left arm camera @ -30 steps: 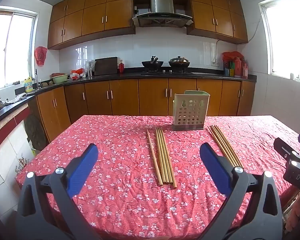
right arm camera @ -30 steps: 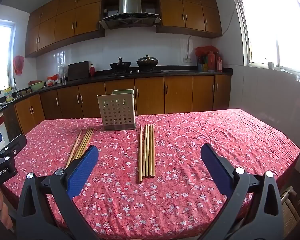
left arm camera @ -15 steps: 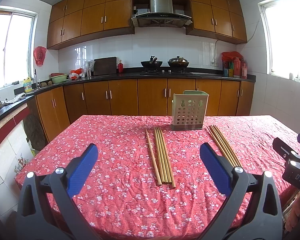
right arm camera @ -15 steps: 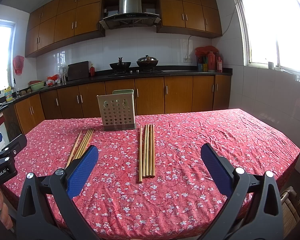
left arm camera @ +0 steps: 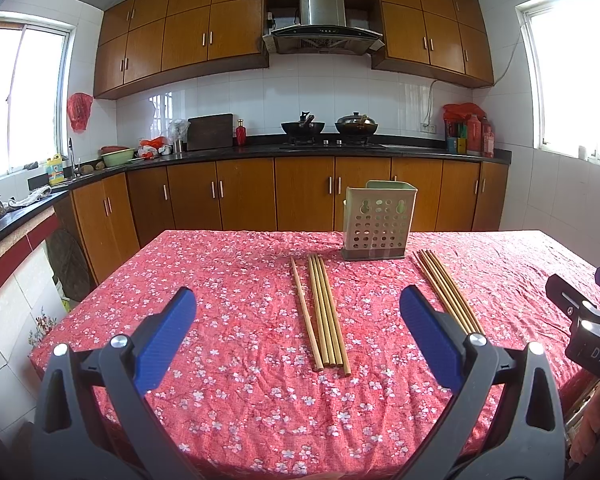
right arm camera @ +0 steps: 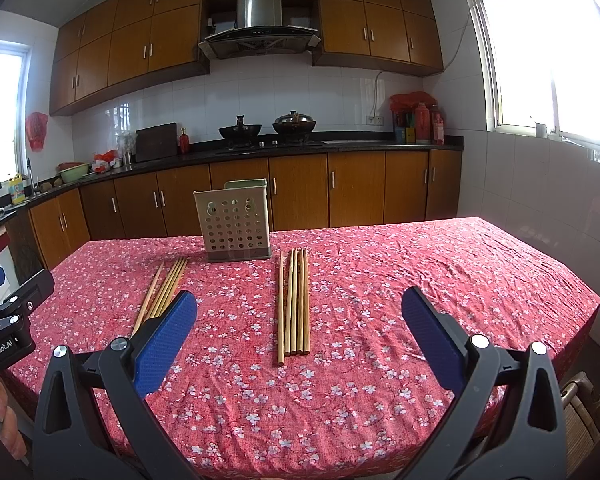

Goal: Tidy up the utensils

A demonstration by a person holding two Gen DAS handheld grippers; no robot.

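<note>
A counter [left arm camera: 228, 280] draped in a red floral tablecloth [right arm camera: 420, 280] fills both wrist views, its near and right edges in sight and broad bare cloth on every side of the perforated utensil holder [left arm camera: 377, 222], which stands upright toward the far edge. Its inside cannot be seen from this height. Nearer than the holder and to its left lies the left bundle of wooden chopsticks [left arm camera: 325, 309], one stick slightly apart from the others; to the holder's right lies the right bundle of wooden chopsticks [right arm camera: 295, 302], also with one stick set a little aside. Both bundles lie flat, well apart from each other. The left gripper [left arm camera: 298, 328] and right gripper [right arm camera: 299, 330] hover nearer than the bundles, blue-padded fingers [right arm camera: 168, 338] spread wide, gripping nothing.
</note>
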